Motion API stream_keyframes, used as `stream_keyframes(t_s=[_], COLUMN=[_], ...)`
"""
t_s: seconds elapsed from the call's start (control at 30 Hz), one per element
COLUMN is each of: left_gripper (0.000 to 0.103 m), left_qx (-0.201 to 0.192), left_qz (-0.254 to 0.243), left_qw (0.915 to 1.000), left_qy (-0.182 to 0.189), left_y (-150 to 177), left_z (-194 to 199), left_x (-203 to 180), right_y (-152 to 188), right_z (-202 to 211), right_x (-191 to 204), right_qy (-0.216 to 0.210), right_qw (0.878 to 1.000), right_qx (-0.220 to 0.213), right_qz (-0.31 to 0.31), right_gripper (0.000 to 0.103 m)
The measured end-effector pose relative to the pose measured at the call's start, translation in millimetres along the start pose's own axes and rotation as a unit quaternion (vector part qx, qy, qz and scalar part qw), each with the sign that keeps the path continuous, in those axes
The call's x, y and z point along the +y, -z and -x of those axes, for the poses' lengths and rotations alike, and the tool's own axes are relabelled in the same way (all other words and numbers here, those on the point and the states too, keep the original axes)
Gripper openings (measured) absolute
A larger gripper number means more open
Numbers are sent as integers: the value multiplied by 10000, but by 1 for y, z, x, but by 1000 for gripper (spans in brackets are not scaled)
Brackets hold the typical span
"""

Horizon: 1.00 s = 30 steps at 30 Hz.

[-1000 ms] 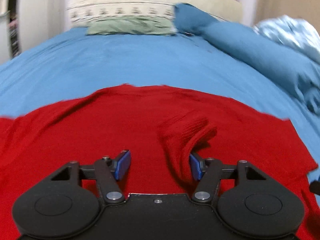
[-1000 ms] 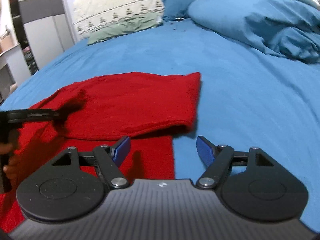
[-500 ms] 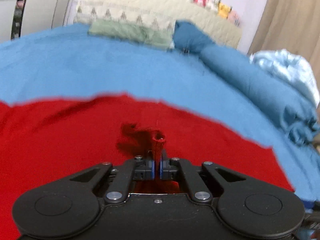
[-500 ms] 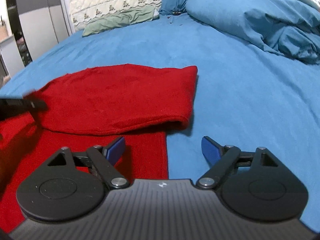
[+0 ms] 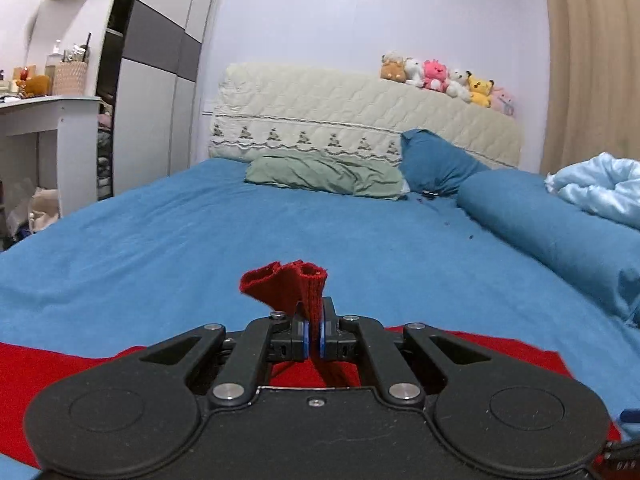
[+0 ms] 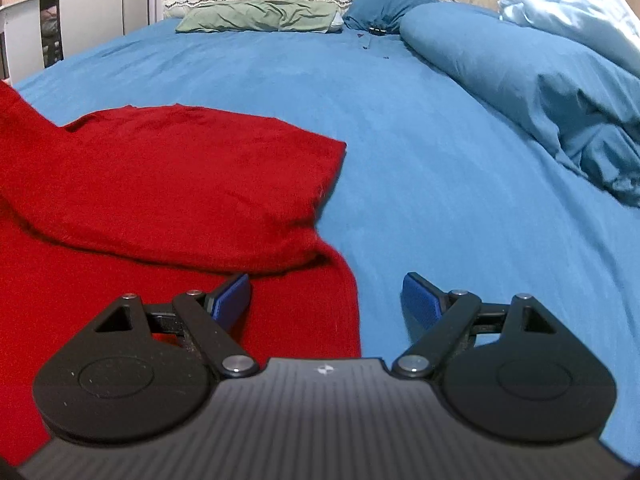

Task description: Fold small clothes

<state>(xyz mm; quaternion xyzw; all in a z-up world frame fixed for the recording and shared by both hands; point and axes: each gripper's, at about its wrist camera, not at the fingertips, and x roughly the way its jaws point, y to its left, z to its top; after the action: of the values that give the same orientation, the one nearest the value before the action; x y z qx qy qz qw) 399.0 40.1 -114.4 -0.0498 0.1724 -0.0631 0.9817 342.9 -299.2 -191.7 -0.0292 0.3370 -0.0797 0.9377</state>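
A red knitted garment (image 6: pixel 168 184) lies on the blue bed sheet (image 6: pixel 400 128), with one part folded over the rest. My left gripper (image 5: pixel 314 340) is shut on a bunched piece of the red garment (image 5: pixel 288 286), which sticks up above the blue pads and is lifted off the bed. More of the red cloth spreads below and behind that gripper. My right gripper (image 6: pixel 326 298) stands open low over the garment's right edge. Its left pad (image 6: pixel 230 298) is over red cloth and its right pad (image 6: pixel 420 300) over bare sheet, with nothing pressed between them.
A rolled blue duvet (image 6: pixel 540 92) and a pale blue blanket (image 5: pixel 600 188) lie along the bed's right side. A green pillow (image 5: pixel 324 174) and a blue pillow (image 5: pixel 436 164) rest at the quilted headboard (image 5: pixel 360 120). A white desk (image 5: pixel 48 120) stands left of the bed.
My left gripper went from open around a raised fold to shut on it, then rose and tilted up with the cloth. My right gripper opened a little wider and rolled, nearing the garment's edge.
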Motion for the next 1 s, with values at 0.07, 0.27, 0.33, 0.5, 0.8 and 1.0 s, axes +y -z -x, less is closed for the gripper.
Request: stream_keyframes(t_s=[0.07, 0.27, 0.33, 0.5, 0.8, 1.0], left_gripper=[4, 4, 4, 4, 6, 49], left_qx=[20, 146, 219, 389, 1136, 1216], left_qz=[51, 122, 159, 202, 378, 35], left_qw=[10000, 9997, 9995, 9989, 9917, 9856], left_qy=[-8, -131, -149, -189, -474, -1177], left_y=[4, 12, 16, 25, 74, 72], left_z=[-3, -7, -10, -13, -8, 20], left_x=[3, 11, 14, 19, 41, 41], right_y=[-5, -10, -9, -7, 10, -6], right_z=[-6, -9, -10, -9, -7, 25], right_x=[2, -13, -20, -8, -16, -16], right_qy=[35, 487, 201, -269, -262, -564], right_qw=[10000, 9987, 9997, 9964, 9979, 9964], right_qx=[1, -152, -157, -320, -48, -352], right_qz=[79, 58, -17, 733, 597, 531], right_gripper=[98, 75, 61, 25, 21, 33])
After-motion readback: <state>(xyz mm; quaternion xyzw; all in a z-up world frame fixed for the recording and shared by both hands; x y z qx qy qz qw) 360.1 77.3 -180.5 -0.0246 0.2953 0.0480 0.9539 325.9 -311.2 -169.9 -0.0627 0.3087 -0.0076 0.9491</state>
